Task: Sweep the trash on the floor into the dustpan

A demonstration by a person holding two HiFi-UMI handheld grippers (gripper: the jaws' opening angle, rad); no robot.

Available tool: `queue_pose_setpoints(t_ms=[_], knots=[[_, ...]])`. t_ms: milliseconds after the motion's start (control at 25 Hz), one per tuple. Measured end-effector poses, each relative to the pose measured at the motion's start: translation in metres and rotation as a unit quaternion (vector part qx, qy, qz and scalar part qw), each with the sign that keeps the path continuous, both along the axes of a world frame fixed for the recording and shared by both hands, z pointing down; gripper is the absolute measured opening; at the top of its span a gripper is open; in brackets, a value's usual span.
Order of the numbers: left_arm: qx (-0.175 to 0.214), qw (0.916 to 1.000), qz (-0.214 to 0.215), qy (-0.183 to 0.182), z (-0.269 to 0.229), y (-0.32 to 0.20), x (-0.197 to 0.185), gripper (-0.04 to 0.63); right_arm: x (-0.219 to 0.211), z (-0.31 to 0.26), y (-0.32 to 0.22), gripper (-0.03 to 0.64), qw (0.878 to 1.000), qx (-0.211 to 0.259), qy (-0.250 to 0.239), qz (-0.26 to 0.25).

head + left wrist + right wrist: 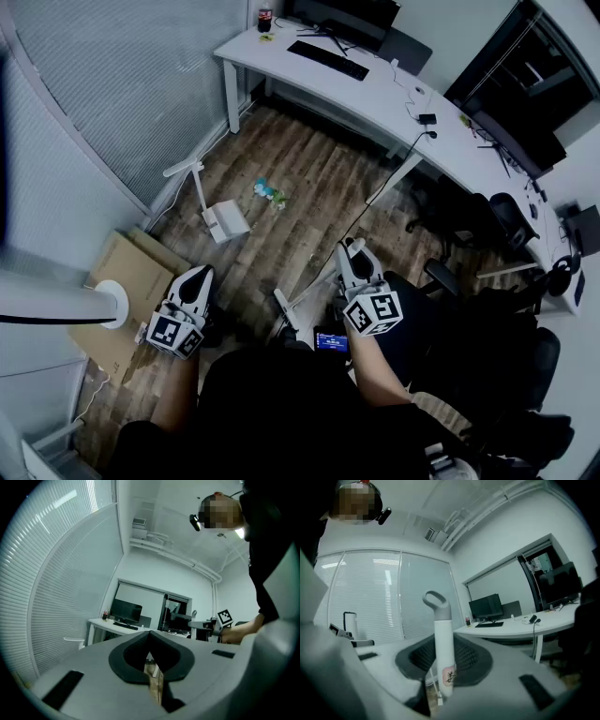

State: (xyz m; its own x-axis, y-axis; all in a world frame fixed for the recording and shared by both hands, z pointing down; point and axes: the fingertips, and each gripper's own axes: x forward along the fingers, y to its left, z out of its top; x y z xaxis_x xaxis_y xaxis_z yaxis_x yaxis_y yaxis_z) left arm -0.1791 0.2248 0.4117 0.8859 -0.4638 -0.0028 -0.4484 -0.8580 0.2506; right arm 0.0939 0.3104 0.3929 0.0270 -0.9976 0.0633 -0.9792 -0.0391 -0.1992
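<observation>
1. Head view: the person is standing on the wood floor and holding out the left gripper and the right gripper, both pointing level. The trash, a small blue-green and white clump, is lying on the floor in front of the white desk. It is sitting near the white dustpan but apart from it, up and to its right. The dustpan's long handle is leaning up and to the left. A white broom handle is slanting down and left from the right gripper. Flat cardboard is lying beside the left gripper.

2. Left gripper view: the dark jaw pads are pressing together with nothing between them, and only a sliver of floor is showing through the slit. Ahead, a monitor is standing on the desk. The right gripper's marker cube is showing at the right.

3. Right gripper view: the jaws are clamping the broom handle, which is standing upright between them. Its grey loop is sticking up above the pads, and a red-printed label is showing low on the shaft. The desk and monitor are sitting beyond.
</observation>
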Motion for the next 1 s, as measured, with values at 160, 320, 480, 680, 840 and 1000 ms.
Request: queue_pose_setpoints(t_ms=[160,320,480,680,840,1000], knots=[[0.01,0.9998,0.0,-0.016,0.009,0.002,0.008,-0.005,0.005,0.002,0.007,0.091,1.0,0.0,0.002,-0.003],[0.01,0.9998,0.005,-0.018,0.009,0.007,0.017,-0.005,0.007,0.006,0.015,0.094,1.0,-0.007,0.001,-0.017],[0.013,0.9995,0.009,-0.025,0.012,0.013,0.022,-0.005,0.011,0.005,0.023,0.095,1.0,0.0,0.0,-0.024],[0.007,0.9996,0.002,-0.029,0.017,0.018,0.022,-0.005,0.022,0.002,0.025,0.097,1.0,0.007,-0.001,-0.028],[0.021,0.9991,-0.017,-0.031,0.011,0.024,0.025,-0.005,0.035,-0.005,0.025,0.1,0.999,0.026,-0.006,-0.033],[0.031,0.9984,-0.031,-0.037,0.0,0.028,0.035,-0.005,0.048,-0.011,0.021,0.1,0.998,0.047,-0.016,-0.045]])
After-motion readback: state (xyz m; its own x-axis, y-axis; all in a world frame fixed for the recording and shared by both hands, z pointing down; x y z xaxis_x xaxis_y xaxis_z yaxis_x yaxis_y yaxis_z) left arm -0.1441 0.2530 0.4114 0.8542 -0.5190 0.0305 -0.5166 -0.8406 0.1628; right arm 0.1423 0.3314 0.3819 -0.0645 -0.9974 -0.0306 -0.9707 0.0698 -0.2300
